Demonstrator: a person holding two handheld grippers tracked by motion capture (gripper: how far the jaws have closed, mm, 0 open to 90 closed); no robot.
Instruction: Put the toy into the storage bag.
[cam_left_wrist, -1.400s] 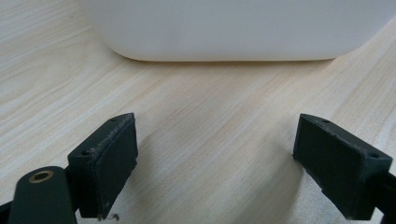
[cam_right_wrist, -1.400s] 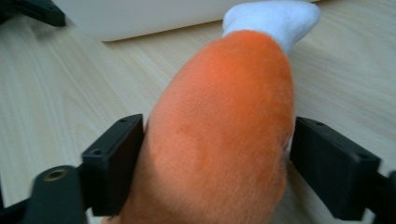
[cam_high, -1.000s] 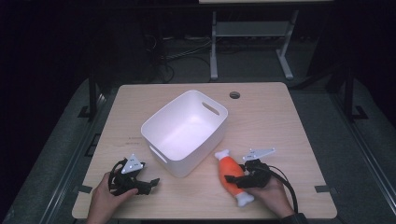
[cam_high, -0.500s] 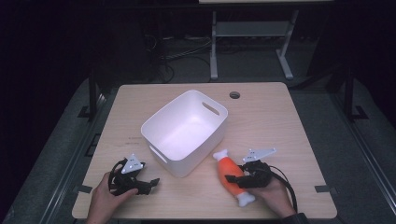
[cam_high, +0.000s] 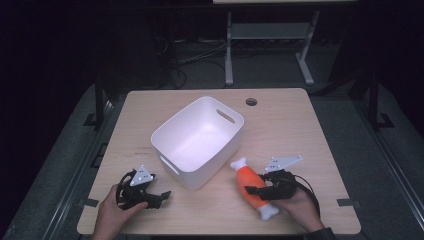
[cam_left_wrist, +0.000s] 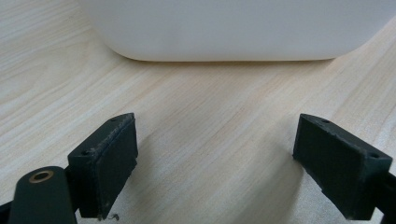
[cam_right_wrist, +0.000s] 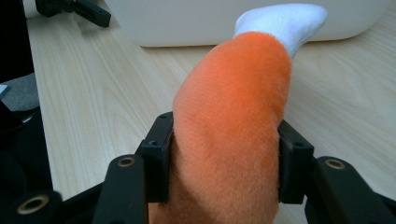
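Observation:
An orange plush toy with white ends lies on the wooden table, to the right of the white bin's near corner. My right gripper comes at it from the right. In the right gripper view its jaws have just been closing on the toy, and both pads press into the orange middle. My left gripper rests on the table at the near left. Its jaws stand wide open with bare wood between them, facing the bin.
The white bin, with handle slots, stands at the table's middle, turned at an angle and with nothing inside. A round cable hole sits near the far edge. The left gripper is far off in the right gripper view.
The right gripper's jaws have drawn in slightly on the plush toy, which has barely shifted. The left hand and the bin have stayed where they were.

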